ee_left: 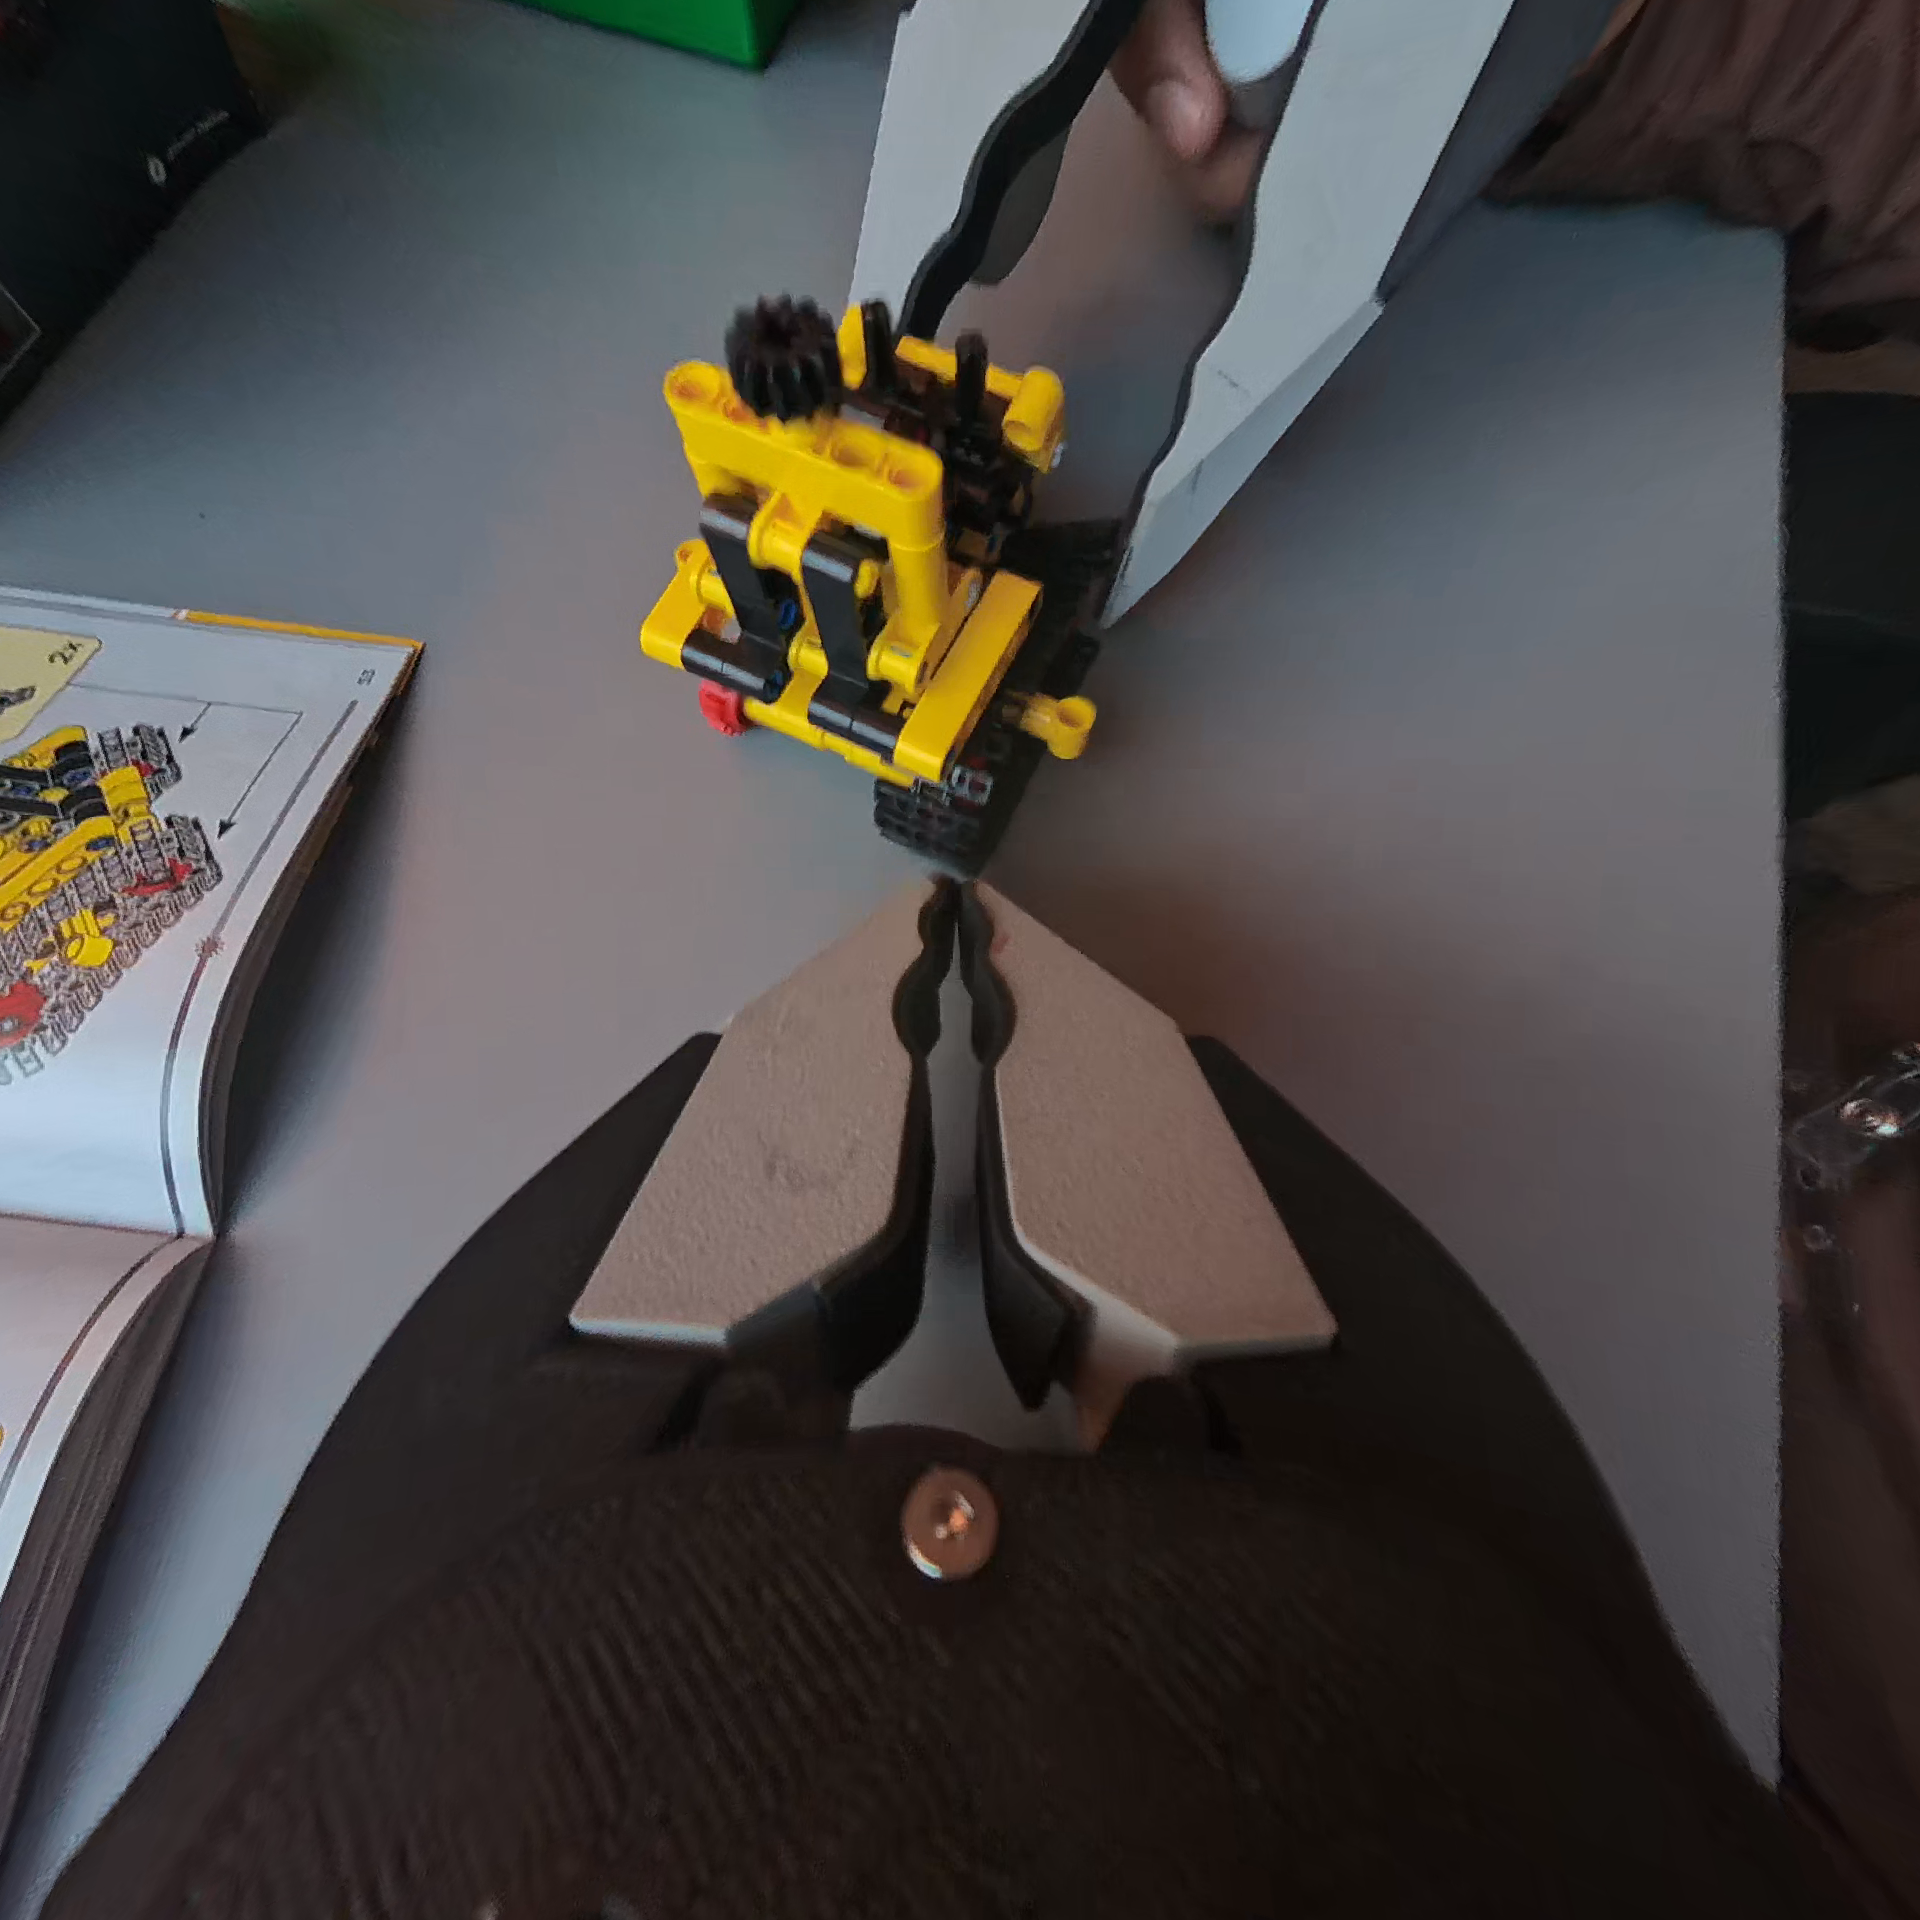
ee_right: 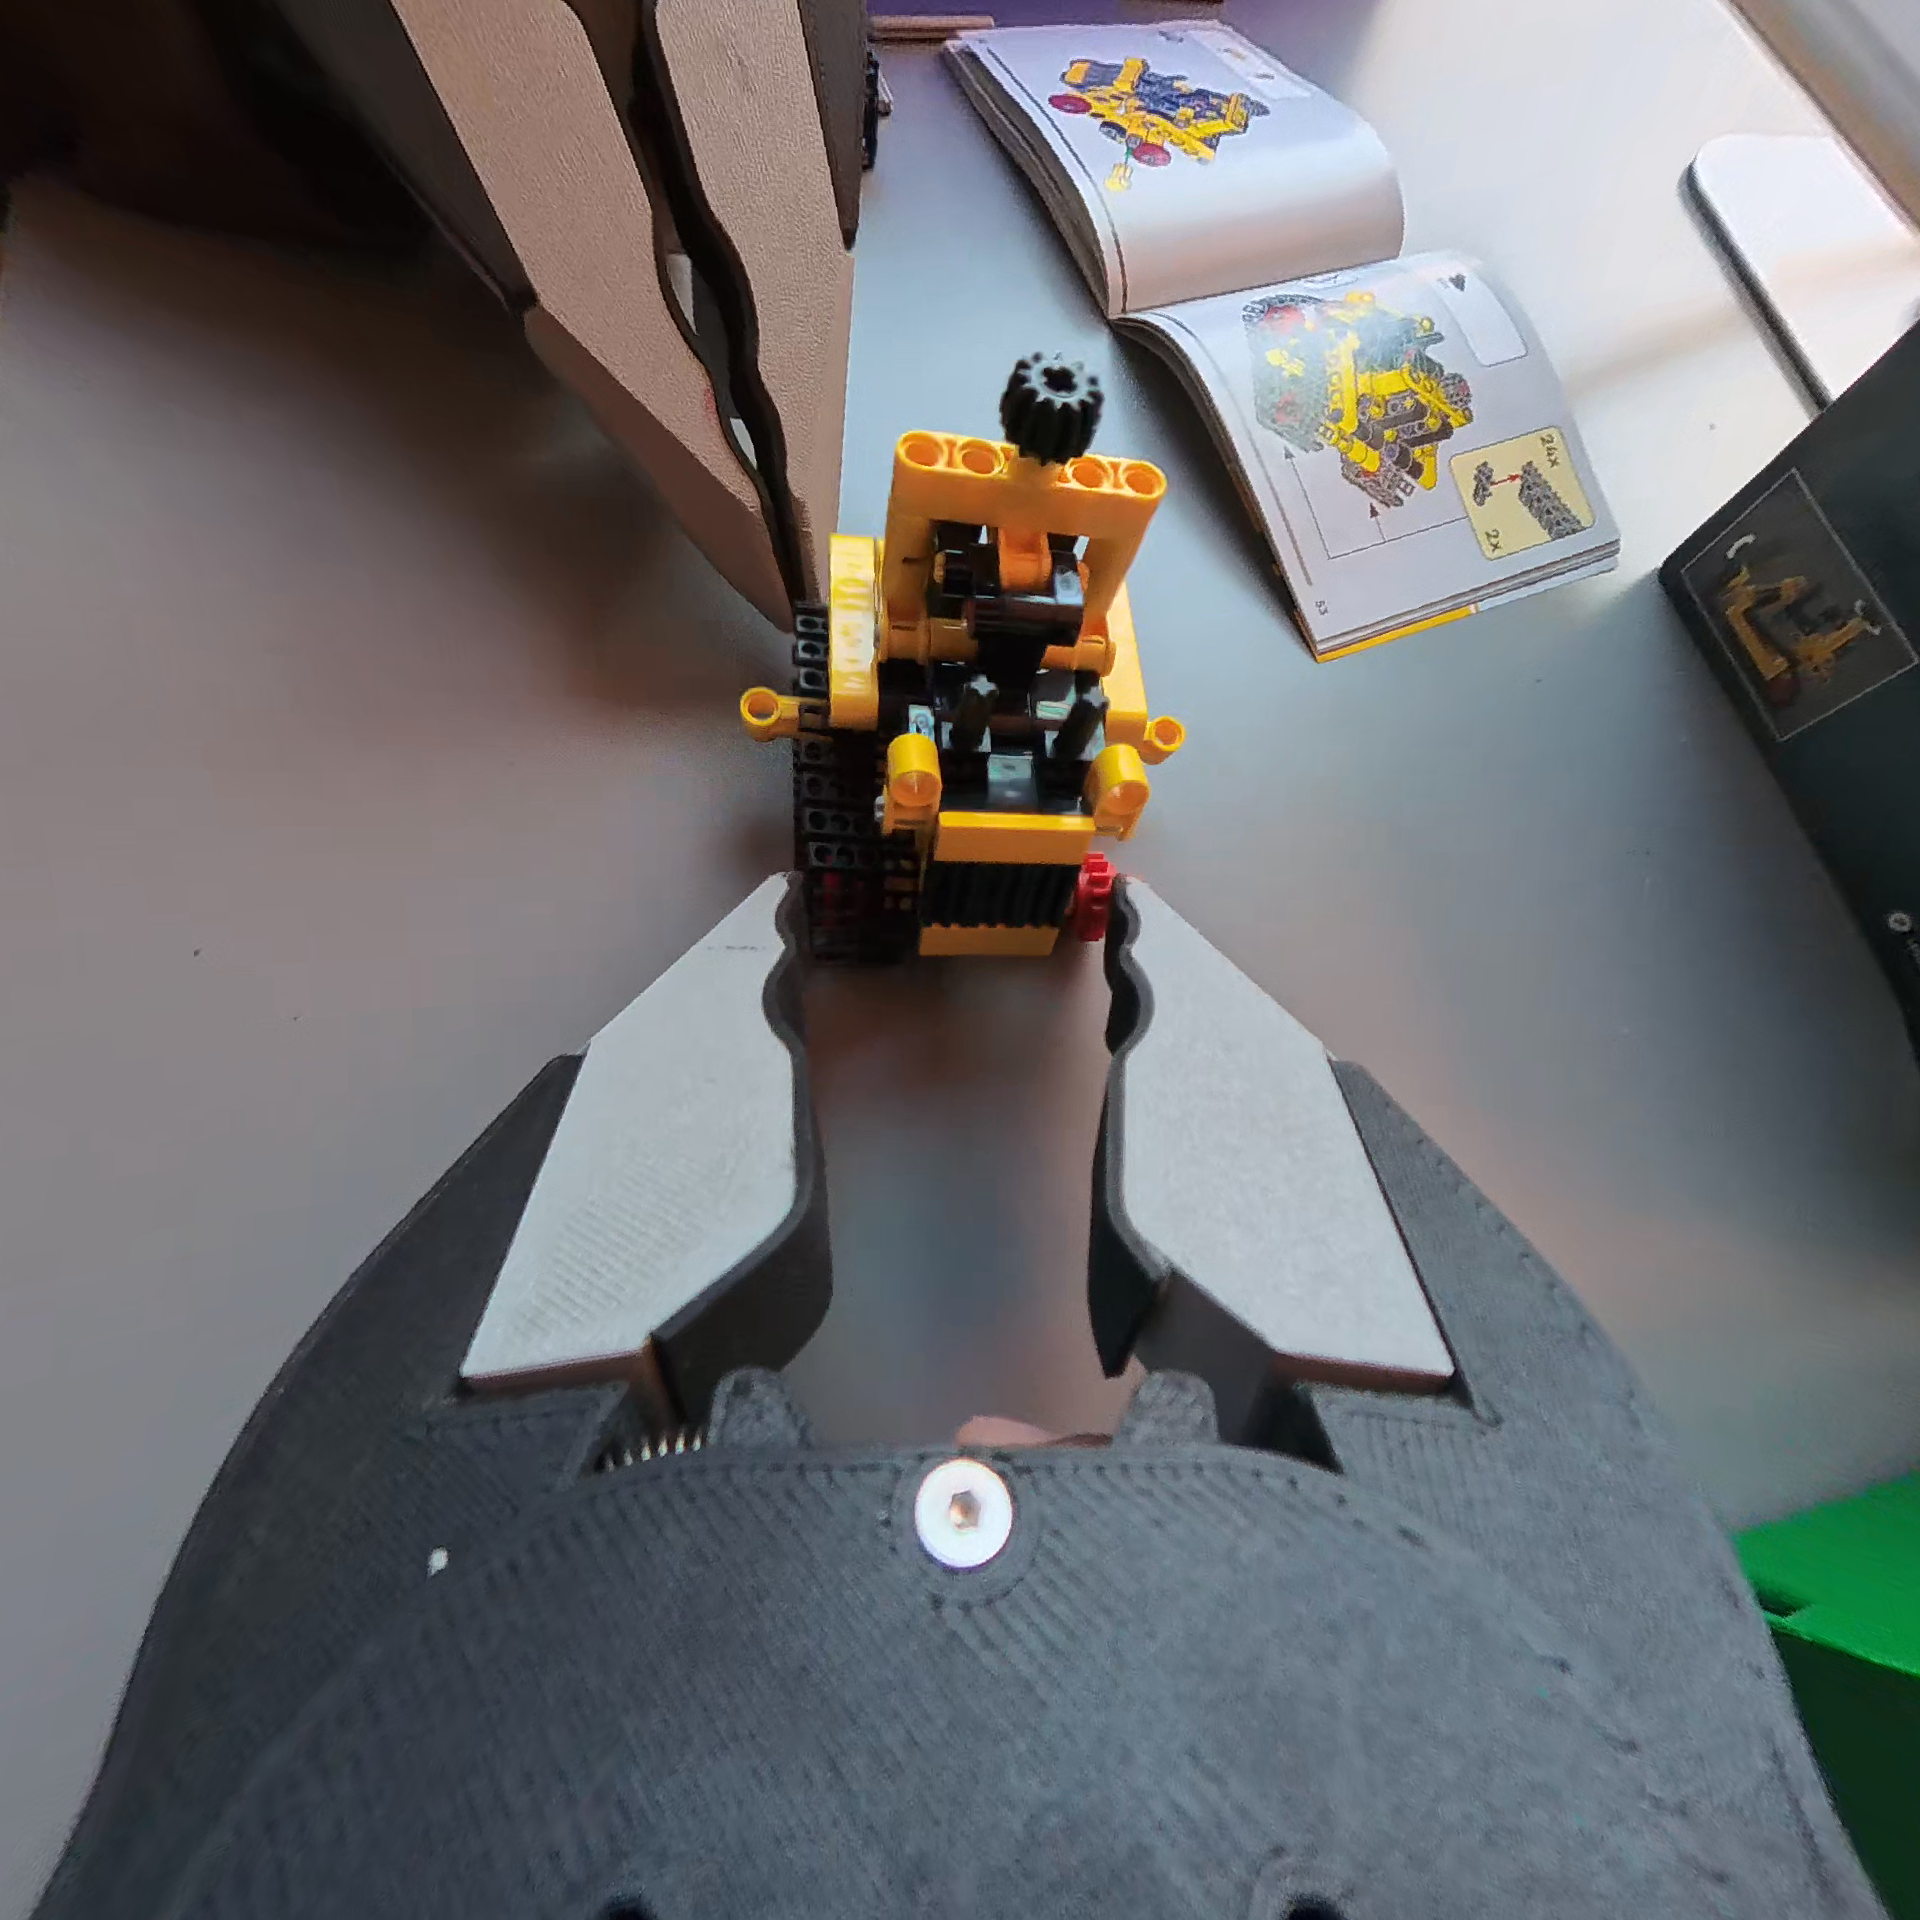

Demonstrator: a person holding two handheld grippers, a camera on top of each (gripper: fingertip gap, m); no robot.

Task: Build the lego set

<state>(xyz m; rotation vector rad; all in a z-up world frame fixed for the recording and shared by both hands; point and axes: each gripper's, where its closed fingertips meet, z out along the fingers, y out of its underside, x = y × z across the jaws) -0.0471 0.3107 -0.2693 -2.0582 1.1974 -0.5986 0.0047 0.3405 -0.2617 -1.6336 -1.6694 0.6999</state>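
A yellow and black lego vehicle (ee_right: 987, 727) with a black track along one side, a red gear and a black gear on top stands on the grey table (ee_right: 312, 623). My right gripper (ee_right: 956, 914) has closed around its near end: the left pad lies on the black track (ee_right: 842, 831) and the right pad on the red gear (ee_right: 1091, 899). In the left wrist view the model (ee_left: 862, 582) stands just ahead of my left gripper (ee_left: 951, 888). That gripper is shut with nothing between its pads, and its tips are at the track's end (ee_left: 935, 821).
An open instruction booklet (ee_right: 1403, 436) lies beside the model and also shows in the left wrist view (ee_left: 156, 831). A black box (ee_right: 1808, 623) and a green box (ee_right: 1849, 1590) stand at the table's edges. A hand (ee_left: 1184, 114) holds the right gripper. My hands' fingertips stand some 7 cm from each other.
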